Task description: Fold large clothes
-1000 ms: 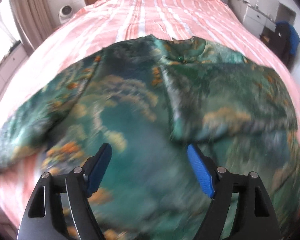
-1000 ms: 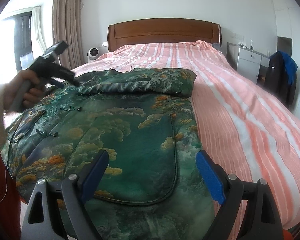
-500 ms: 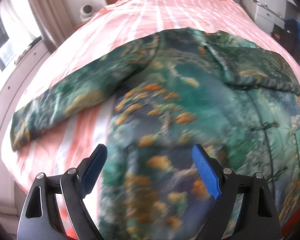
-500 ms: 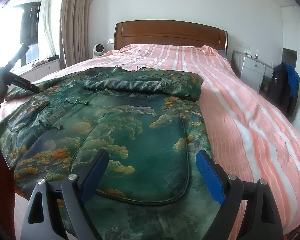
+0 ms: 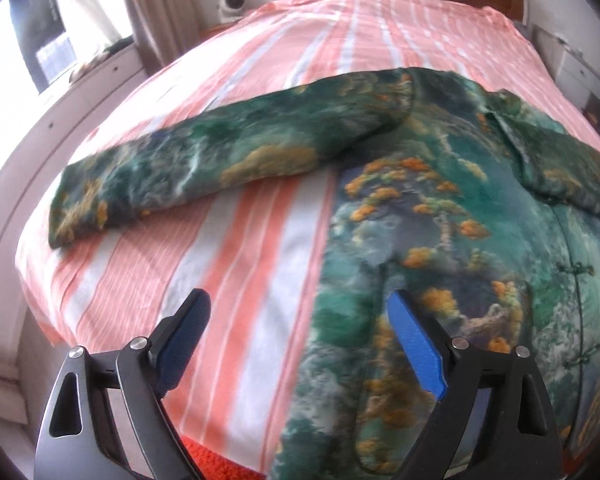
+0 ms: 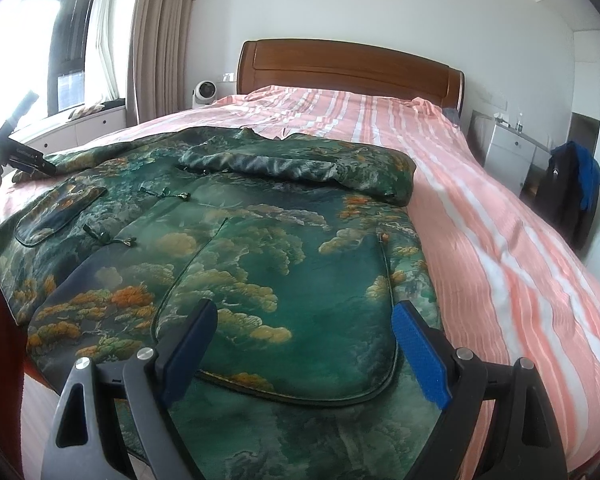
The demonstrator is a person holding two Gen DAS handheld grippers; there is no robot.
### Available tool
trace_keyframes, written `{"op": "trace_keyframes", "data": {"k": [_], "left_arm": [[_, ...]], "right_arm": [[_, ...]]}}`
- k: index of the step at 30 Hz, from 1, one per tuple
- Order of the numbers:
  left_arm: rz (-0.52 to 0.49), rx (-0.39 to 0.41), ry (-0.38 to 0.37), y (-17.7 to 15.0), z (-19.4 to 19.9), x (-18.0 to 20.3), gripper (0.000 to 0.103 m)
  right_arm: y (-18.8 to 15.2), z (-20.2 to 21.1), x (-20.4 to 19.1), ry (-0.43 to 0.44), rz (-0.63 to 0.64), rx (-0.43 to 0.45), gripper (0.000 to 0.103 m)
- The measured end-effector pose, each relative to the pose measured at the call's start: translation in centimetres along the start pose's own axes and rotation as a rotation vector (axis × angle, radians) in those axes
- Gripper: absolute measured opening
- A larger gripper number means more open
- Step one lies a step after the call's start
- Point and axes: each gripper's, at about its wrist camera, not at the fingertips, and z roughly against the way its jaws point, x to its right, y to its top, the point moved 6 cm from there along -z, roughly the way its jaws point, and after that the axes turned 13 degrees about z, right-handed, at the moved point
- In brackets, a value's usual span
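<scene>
Left wrist view: left gripper point(image 5: 296, 344) above the near edge of the bed point(image 5: 236, 288), jaws spread wide and opening, nothing between the pads; blue pads clear of fabric. Green printed jacket point(image 5: 440, 240) lies flat on the pink-striped bedspread, filling the right half of the view. One sleeve point(image 5: 228, 160) stretched out to the left across the stripes, cuff near the bed's left edge. Other sleeve folded in over the chest at far right.

Right wrist view: right gripper point(image 6: 302, 344) over the jacket's hem, jaws wide apart, empty, pads not pressing the cloth. Jacket point(image 6: 236, 248) front up, knot buttons and two pockets visible, right sleeve point(image 6: 300, 164) folded across the upper chest. Left gripper point(image 6: 24, 152) at far left edge by the outstretched sleeve, partly cut off. Wooden headboard point(image 6: 348, 68) and white nightstand point(image 6: 508, 148) behind.
</scene>
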Motion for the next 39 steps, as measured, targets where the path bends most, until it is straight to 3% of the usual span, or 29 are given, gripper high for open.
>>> {"op": "trace_keyframes", "data": {"k": [4,10,13,18,19,21,22,23,25,28,32,36,39], "left_arm": [[0.126,-0.037,-0.010,0.4,-1.1,-3.1,0.091],[0.603,-0.027,-0.118,3.8,-2.1,-14.0,0.092],[0.798,-0.025,-0.136,4.9,-3.8,-19.3,0.092],[0.962,-0.050,-0.155,6.3,-7.8,-23.4,0.090],[0.974,-0.039,-0.157,6.9,-8.1,-23.6,0.089],[0.978,-0.004,-0.168,8.5,-8.7,-23.5,0.066],[0.960,-0.006,-0.171,9.6,-9.1,-23.1,0.035],[0.943,-0.007,-0.151,10.4,-9.1,-22.9,0.012],[0.858,0.058,-0.102,12.9,-7.4,-21.3,0.009],[0.618,0.169,-0.071,17.6,-3.0,-15.4,0.008],[0.219,0.338,-0.087,21.9,4.7,-1.1,0.008],[-0.127,0.452,-0.181,20.9,10.2,15.4,0.008],[-0.357,0.464,-0.224,16.5,9.9,26.8,0.008]], "right_arm": [[0.1,0.4,0.1,-0.003,0.001,0.010,0.088],[-0.3,0.2,0.8,-0.023,-0.020,-0.010,0.088],[-0.4,-0.2,0.9,-0.029,-0.026,-0.028,0.088],[-0.4,-0.9,0.1,-0.029,-0.001,-0.050,0.088],[-0.4,-1.1,-0.1,-0.027,0.007,-0.056,0.088],[-0.5,-1.3,-0.6,-0.028,0.025,-0.065,0.088],[-0.5,-1.4,-0.8,-0.030,0.034,-0.067,0.088],[-0.5,-1.4,-0.9,-0.032,0.042,-0.067,0.088],[-0.4,-1.3,-1.0,-0.032,0.045,-0.063,0.088],[-0.4,-1.2,-0.7,-0.016,0.016,-0.061,0.088],[-0.2,-1.2,-0.1,0.018,-0.034,-0.047,0.088],[-0.1,-1.1,0.2,0.037,-0.053,-0.036,0.088],[-0.1,-0.7,0.5,0.041,-0.070,-0.023,0.088]]}}
